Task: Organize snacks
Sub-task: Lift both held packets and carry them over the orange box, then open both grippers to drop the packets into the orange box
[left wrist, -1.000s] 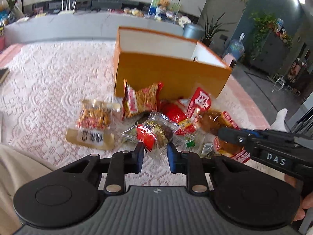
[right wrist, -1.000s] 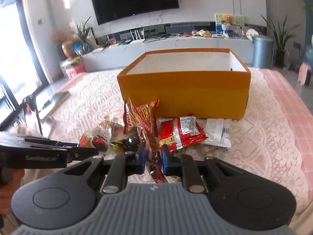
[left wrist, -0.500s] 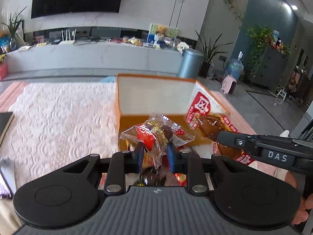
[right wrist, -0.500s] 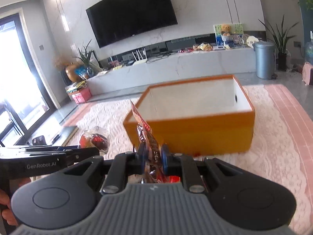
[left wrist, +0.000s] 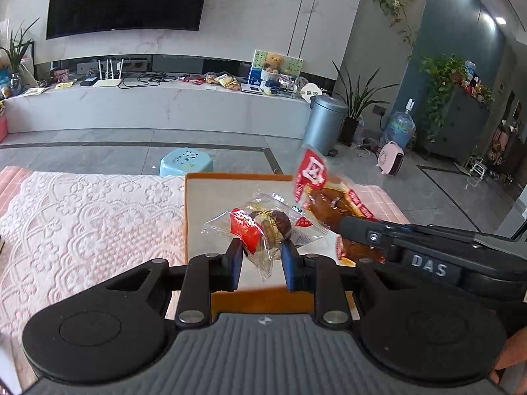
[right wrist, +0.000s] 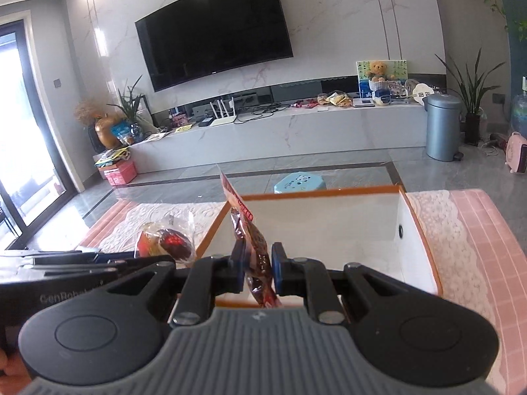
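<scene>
Left gripper [left wrist: 260, 258] clamped on a clear cake packet [left wrist: 263, 228]; blue pads pinch its lower part, most of the wrapper sticks up above the fingers [left wrist: 234, 256]. Packet hangs over the open orange box [left wrist: 194, 204], near the box's left wall.

Right gripper [right wrist: 258, 265] closed tight on a red-brown snack bag [right wrist: 252, 247], held edge-on; bag rises up past the fingertips and a corner pokes out below them. It hangs over the box's [right wrist: 425, 240] near left corner. Box interior white, nothing seen in the visible part.

Box sits on a pink lace-covered table [left wrist: 82, 217], toward its far edge. In the left view the right gripper [left wrist: 349, 230] comes in from the right with its bag [left wrist: 332, 197] just beside the cake packet, over the box.
</scene>
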`<state>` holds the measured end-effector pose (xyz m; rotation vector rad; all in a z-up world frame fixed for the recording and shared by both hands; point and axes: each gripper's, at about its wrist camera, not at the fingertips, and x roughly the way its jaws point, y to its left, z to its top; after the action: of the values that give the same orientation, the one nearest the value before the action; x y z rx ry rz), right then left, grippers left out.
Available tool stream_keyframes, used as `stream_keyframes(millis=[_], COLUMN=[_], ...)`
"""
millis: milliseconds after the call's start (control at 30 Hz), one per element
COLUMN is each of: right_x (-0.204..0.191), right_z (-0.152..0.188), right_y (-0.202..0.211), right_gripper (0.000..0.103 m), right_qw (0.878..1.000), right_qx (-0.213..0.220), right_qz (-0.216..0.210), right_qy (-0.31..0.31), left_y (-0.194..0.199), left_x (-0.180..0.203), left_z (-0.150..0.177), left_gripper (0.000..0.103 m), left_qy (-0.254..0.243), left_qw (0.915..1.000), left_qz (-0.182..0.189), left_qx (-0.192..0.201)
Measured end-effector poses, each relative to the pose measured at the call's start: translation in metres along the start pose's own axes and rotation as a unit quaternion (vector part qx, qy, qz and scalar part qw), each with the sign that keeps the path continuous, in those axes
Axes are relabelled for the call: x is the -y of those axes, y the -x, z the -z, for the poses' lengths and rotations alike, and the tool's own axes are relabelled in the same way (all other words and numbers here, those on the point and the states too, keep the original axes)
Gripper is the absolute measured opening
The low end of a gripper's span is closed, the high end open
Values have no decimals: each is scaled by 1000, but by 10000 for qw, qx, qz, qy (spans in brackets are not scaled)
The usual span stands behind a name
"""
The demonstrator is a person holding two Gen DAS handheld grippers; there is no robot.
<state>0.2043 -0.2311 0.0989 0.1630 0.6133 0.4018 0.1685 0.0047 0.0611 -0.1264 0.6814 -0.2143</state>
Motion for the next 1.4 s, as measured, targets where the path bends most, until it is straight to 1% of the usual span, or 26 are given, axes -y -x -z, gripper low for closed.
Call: stream_keyframes(millis=[133, 267, 367, 533, 767, 900, 967, 1067, 1167, 1233, 1333, 1400], right_x=[2, 8, 15, 13, 13, 19, 21, 22, 24, 23, 22, 21], right_z=[-15, -22, -20, -5, 1, 5, 9, 12, 15, 16, 17, 17], right_y=[-36, -77, -108, -138, -173, -182, -184, -188, -189, -188, -188, -188], right_gripper=[13, 13, 13, 13, 13, 13, 13, 13, 13, 13, 13, 13], right_qw=[9999, 9987, 9960, 9919, 9817, 9737, 9706, 9648, 9613, 9611, 9606, 9600], right_qx=[-145, -441, -845, -1236, -1867, -2223, -2355, -2577, -2682, -2690, -2711, -2736], right_qz=[60, 266, 234, 218, 310, 282, 300, 311, 279, 296, 307, 315], right_qy=[-9, -22, -150, -220, -210, -406, -385, -433, -566, -554, -523, -508], left_y=[-25, -51, -68, -92, -105, -107, -110, -113, -113, -113, -107, -101], left_x=[-4, -10, -13, -18, -17, -11, -8, -5, -5, -5, -4, -5], left_z=[-11, -17, -17, -13, -8, -9, -8, -6, -4, -4, -1, -1], left_gripper=[28, 28, 28, 28, 28, 28, 28, 29, 34, 34, 34, 37], left_qy=[-65, -147, -345, -559, -887, -1208, -1357, -1441, -1452, -1468, -1478, -1445], left_qw=[9998, 9983, 9958, 9897, 9815, 9753, 9715, 9680, 9669, 9668, 9694, 9720], left_qz=[-112, -193, -239, -441, -630, -757, -814, -882, -956, -1007, -1042, -1035], left_qx=[-165, -530, -813, -1244, -1575, -1689, -1765, -1853, -1867, -1830, -1657, -1537])
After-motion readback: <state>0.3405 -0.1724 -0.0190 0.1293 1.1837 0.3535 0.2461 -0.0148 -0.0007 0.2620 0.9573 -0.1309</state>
